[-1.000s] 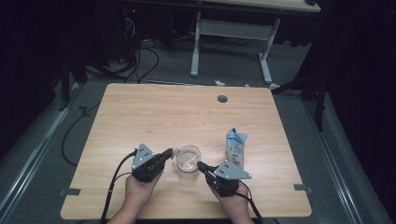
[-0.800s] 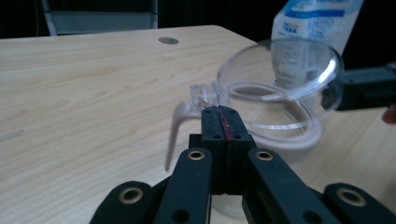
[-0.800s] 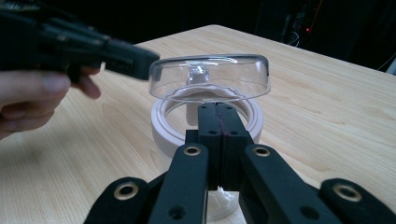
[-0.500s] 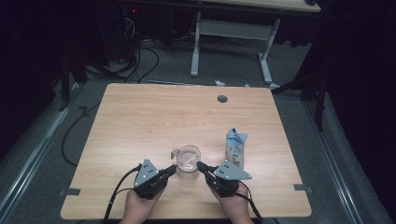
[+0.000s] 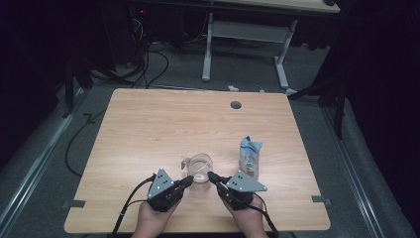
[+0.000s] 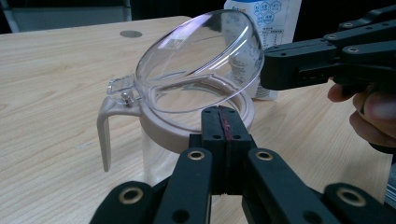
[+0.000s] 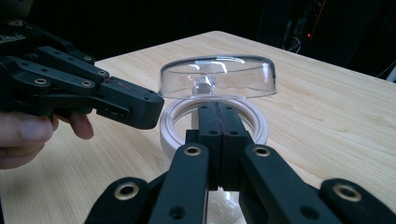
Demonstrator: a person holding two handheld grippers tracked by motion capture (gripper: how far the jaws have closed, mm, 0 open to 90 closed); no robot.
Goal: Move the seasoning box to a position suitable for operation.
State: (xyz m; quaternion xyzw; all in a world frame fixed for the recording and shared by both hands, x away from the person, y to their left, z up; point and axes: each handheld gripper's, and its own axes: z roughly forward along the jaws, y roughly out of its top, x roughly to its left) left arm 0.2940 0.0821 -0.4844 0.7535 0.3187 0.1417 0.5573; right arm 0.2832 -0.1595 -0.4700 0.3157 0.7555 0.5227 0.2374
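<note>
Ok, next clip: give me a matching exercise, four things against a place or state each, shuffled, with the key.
Things:
1. lid
2. pouch
3. left hand-held gripper
4. table hole

States:
A. shut, near the jug rim
B. hinged up, clear
C. far side of the table
D. standing right of the jug

Pairs: 1-B, 2-D, 3-A, 4-C

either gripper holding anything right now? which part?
Nothing is held. The left gripper and right gripper have jaws closed on nothing, both beside the rim of the jug, whose lid is open.
</note>
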